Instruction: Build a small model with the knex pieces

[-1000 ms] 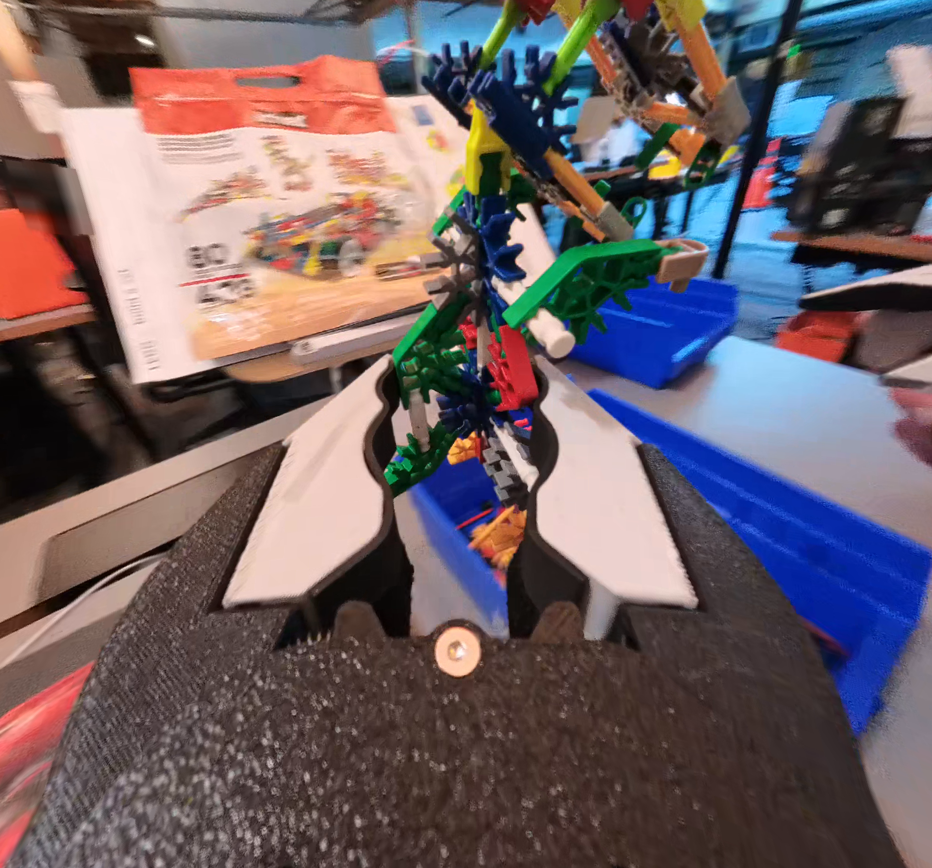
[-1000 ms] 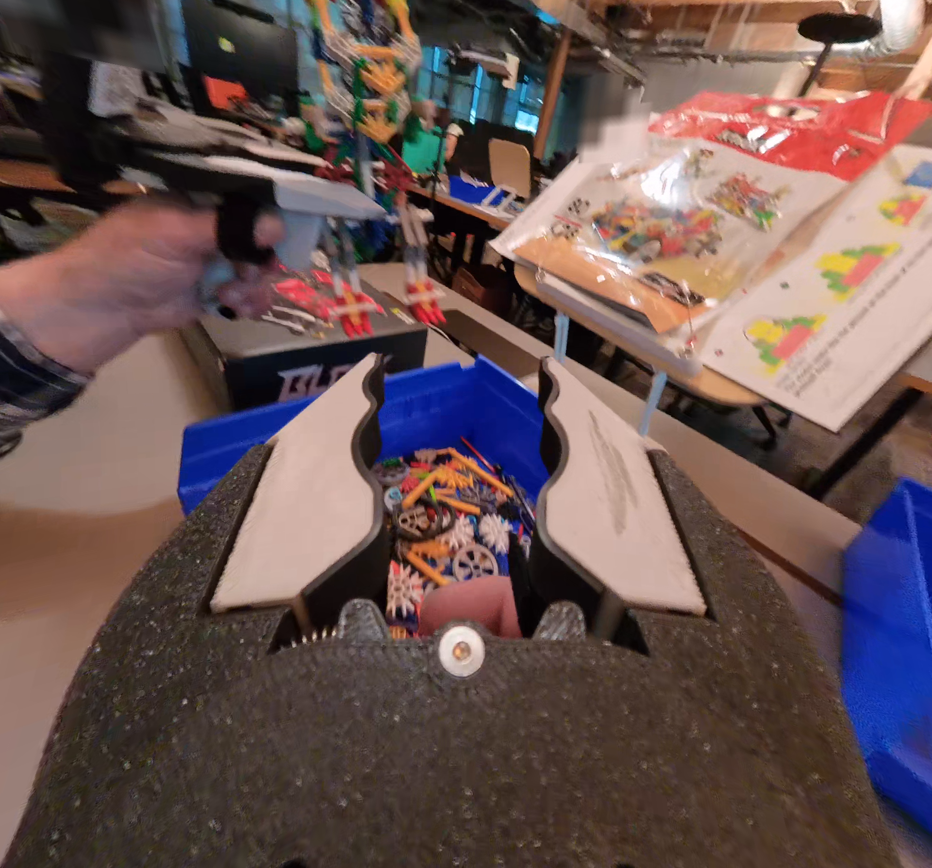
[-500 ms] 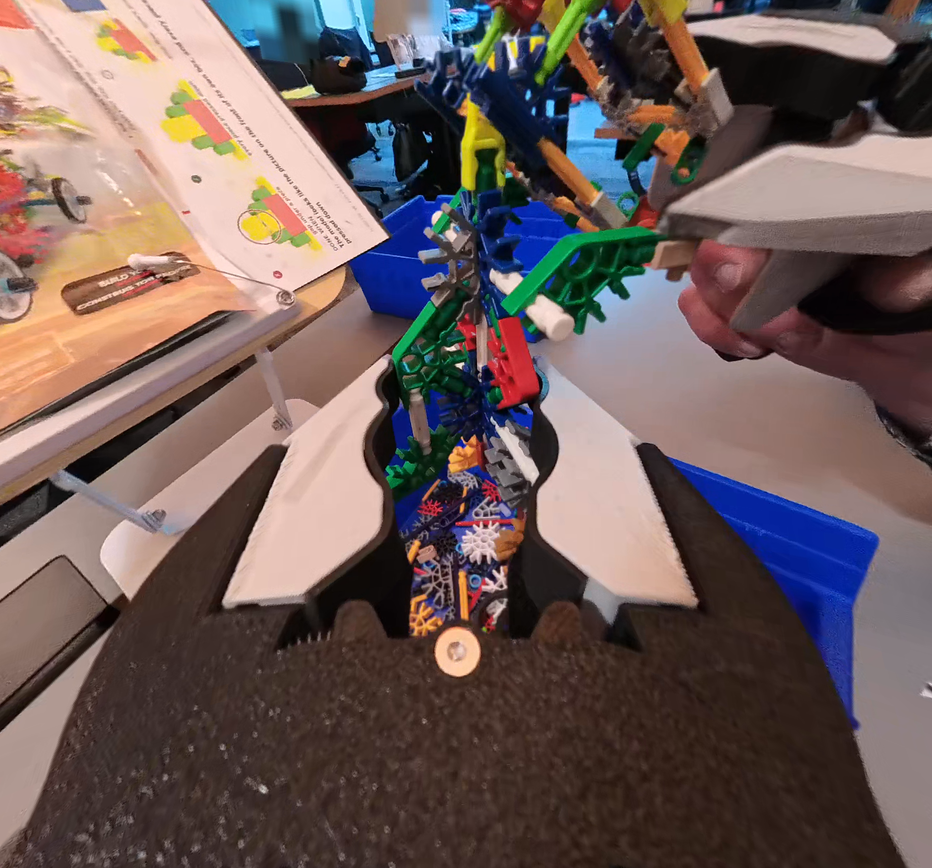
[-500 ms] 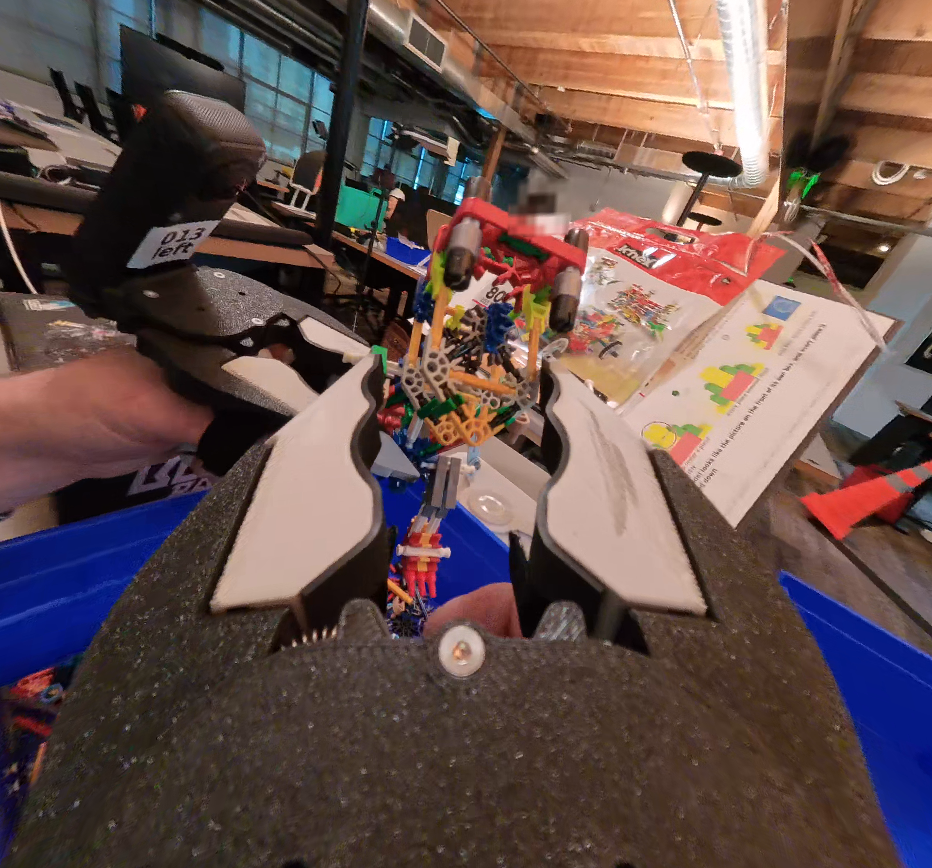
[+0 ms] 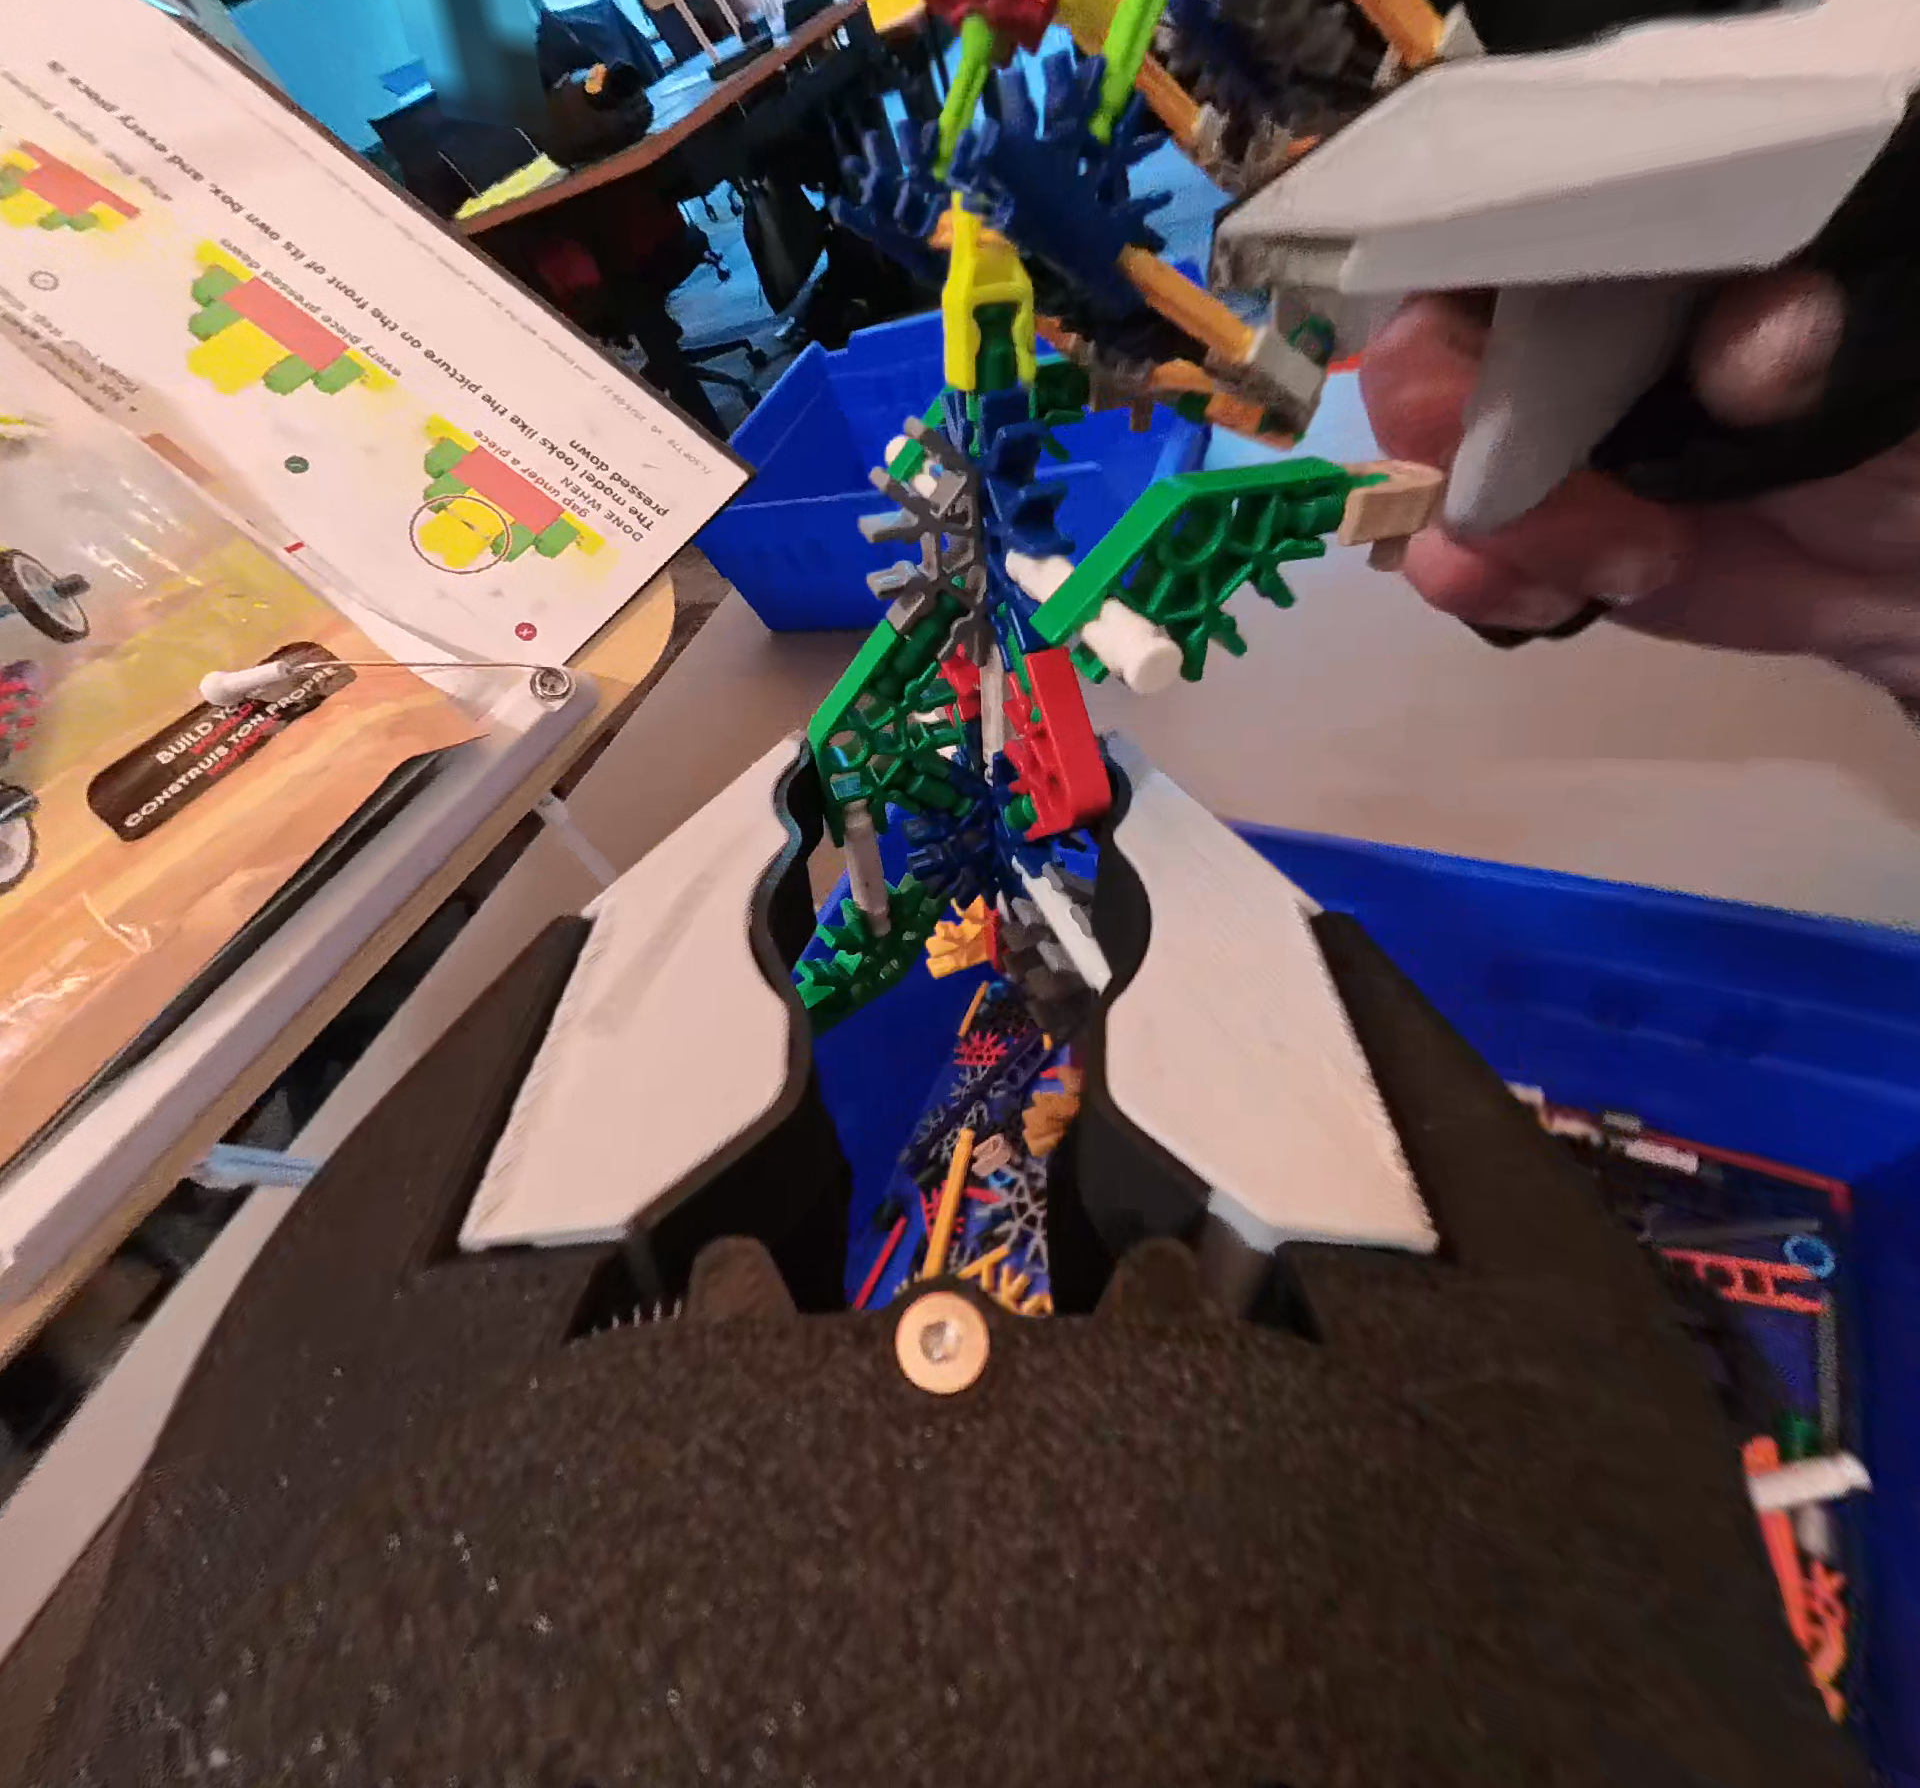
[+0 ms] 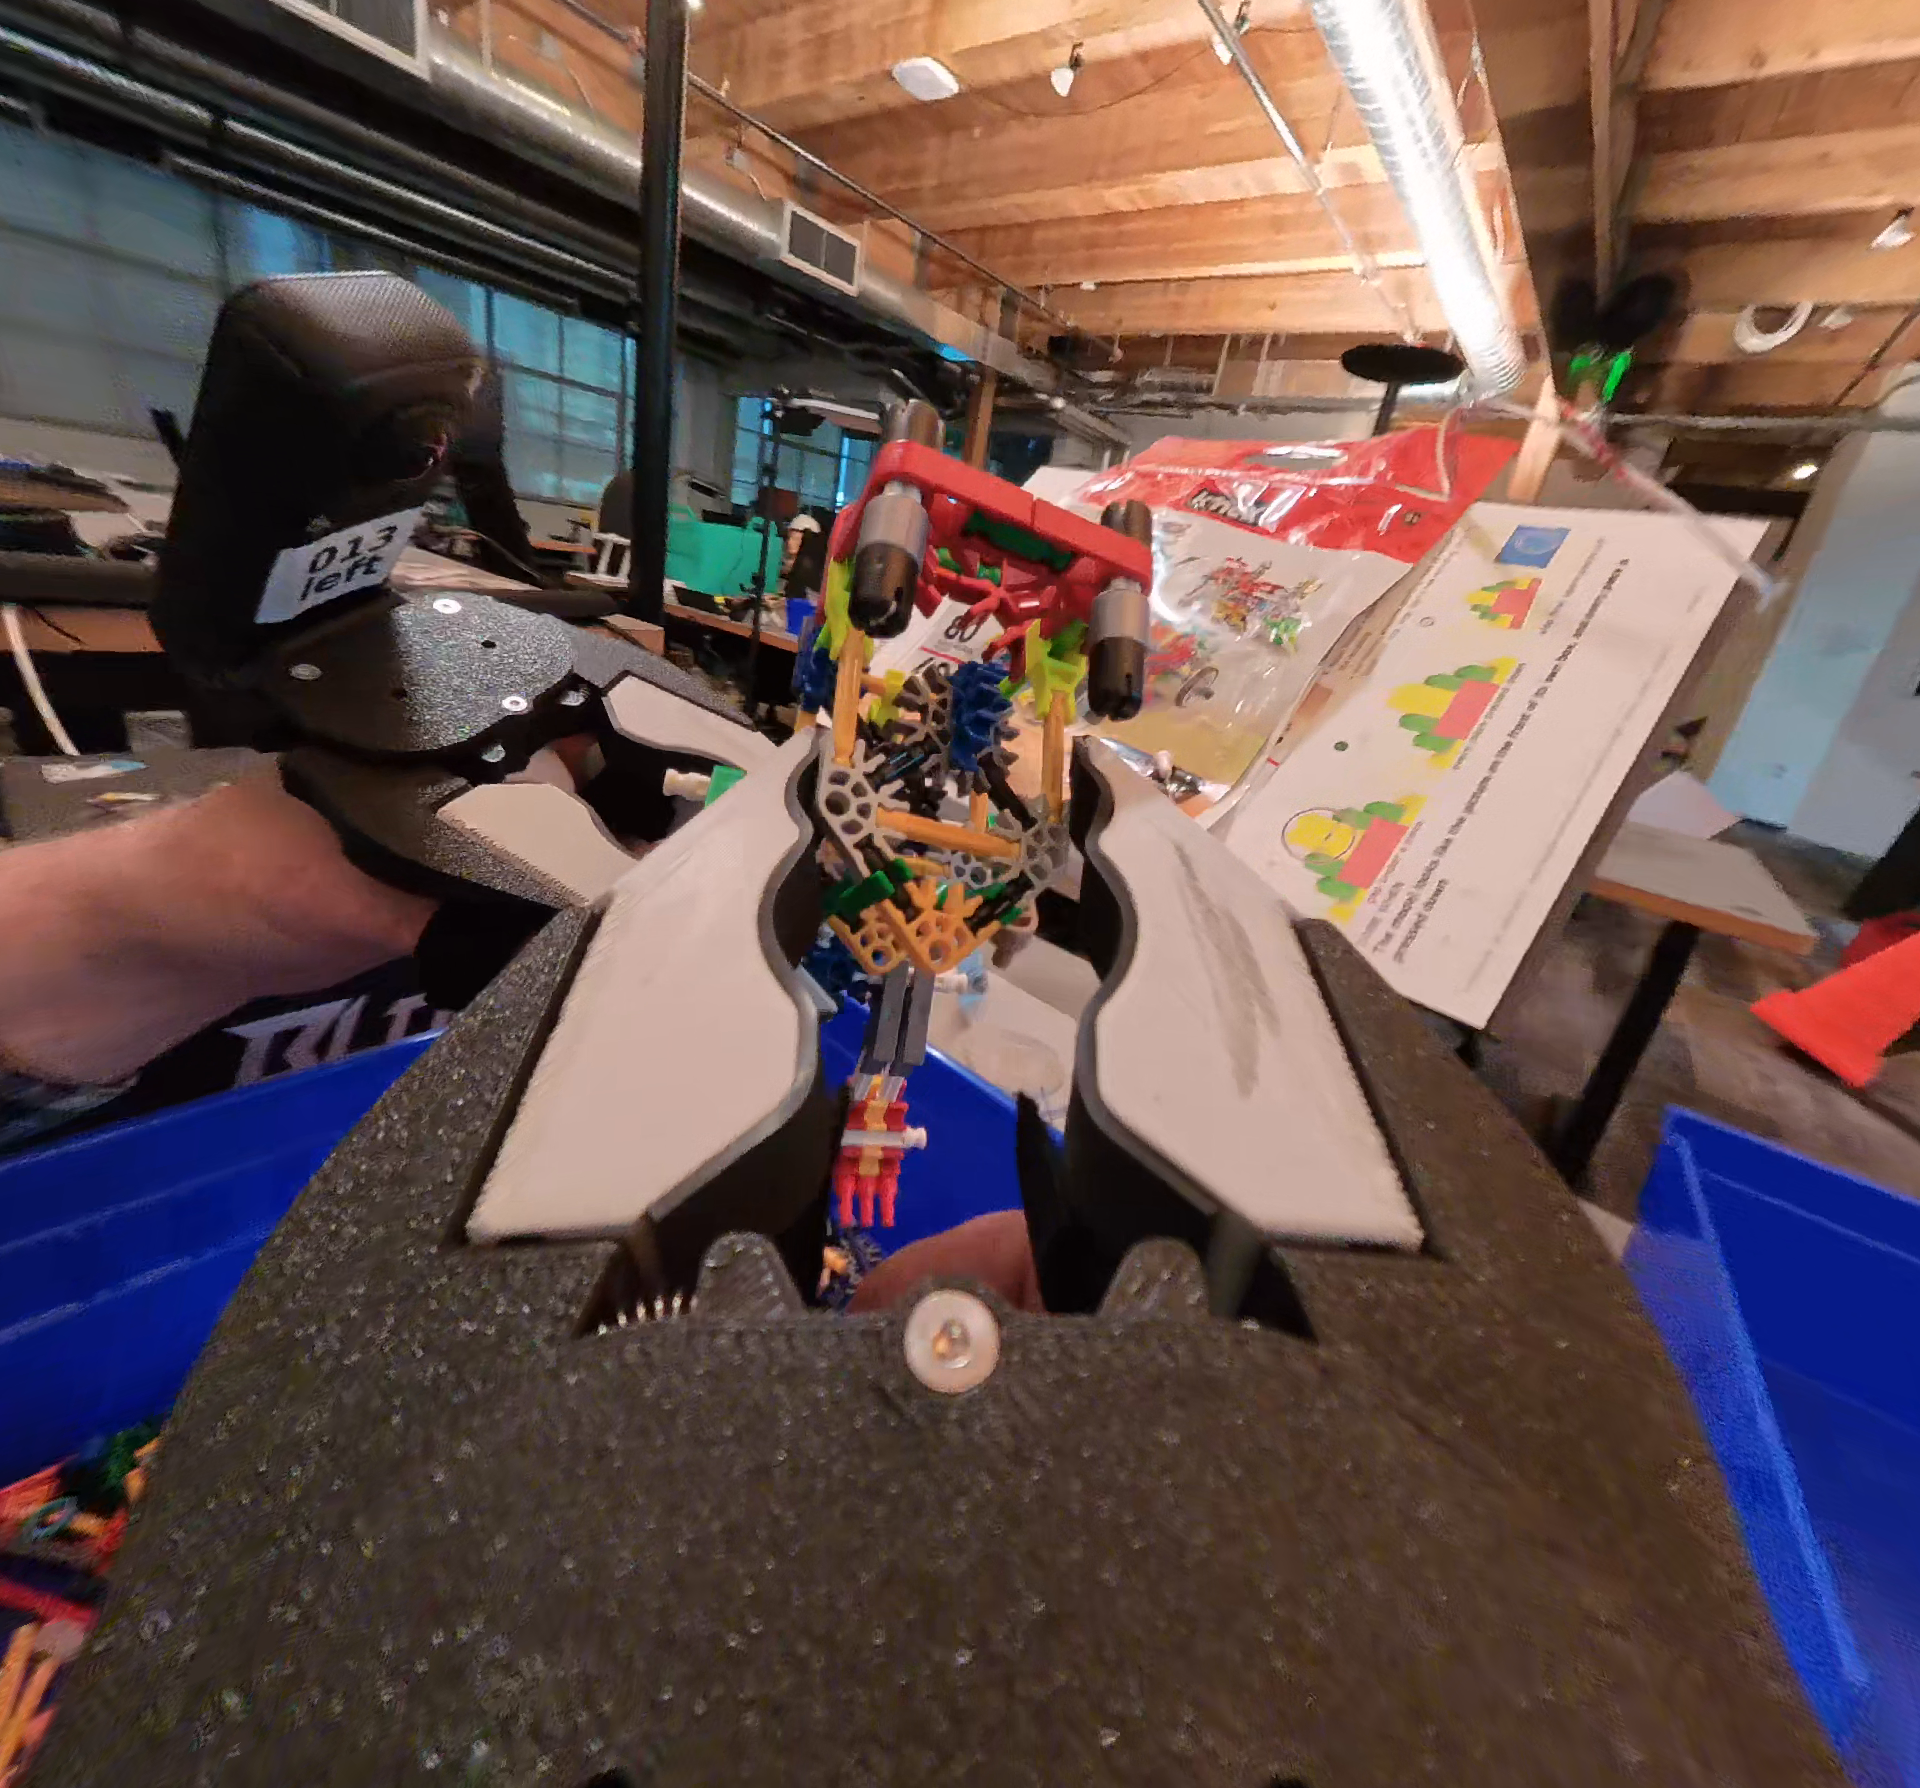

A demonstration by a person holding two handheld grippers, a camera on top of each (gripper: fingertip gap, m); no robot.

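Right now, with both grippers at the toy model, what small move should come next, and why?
Probably close the right gripper on the model: its fingers flank the grey-and-orange frame without clear contact, while the left gripper already clamps the lower end above the blue bin.

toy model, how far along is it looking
Done: the toy model is largely built, many rods and connectors joined, red top with grey cylinders. In hand: left gripper is shut on its lower part; right gripper straddles its middle, jaws apart. Left: loose pieces remain in the blue bin.
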